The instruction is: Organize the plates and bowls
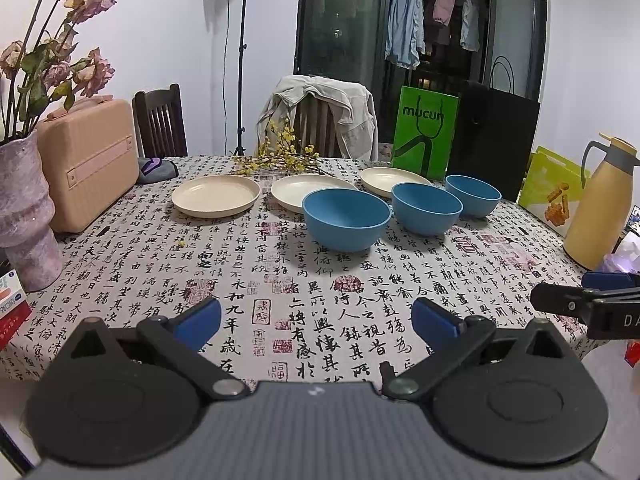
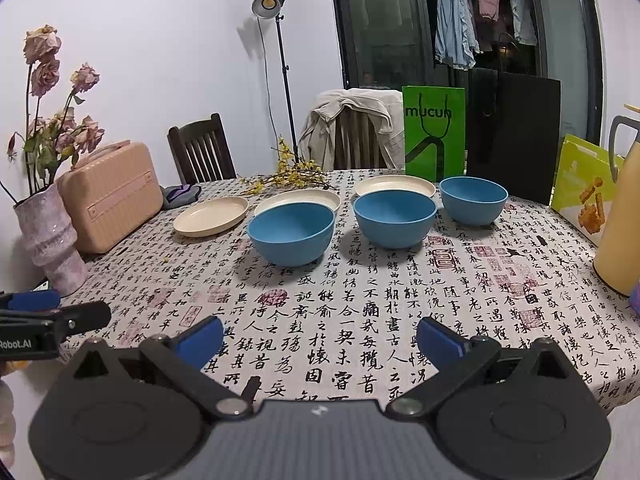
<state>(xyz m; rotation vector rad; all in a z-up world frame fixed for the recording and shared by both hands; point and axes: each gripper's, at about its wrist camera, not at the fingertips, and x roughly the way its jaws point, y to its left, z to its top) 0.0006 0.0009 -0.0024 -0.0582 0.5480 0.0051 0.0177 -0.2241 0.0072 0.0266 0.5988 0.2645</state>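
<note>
Calligraphy tablecloth bore crowded bowls and plates; both grippers gaped wide, empty, risking knocking neighbours.

**Bowls and plates lined up on calligraphy cloth**

The right gripper hangs over the near edge of a table draped in calligraphy-print cloth, its blue-padded jaws spread wide with nothing between them. Three blue bowls stand in a row, upright and apart. Behind them sit three cream plates, the left one clear of the bowls. The left gripper shows at the left edge, its jaws unclear. A pink case stands at far left.
</note>
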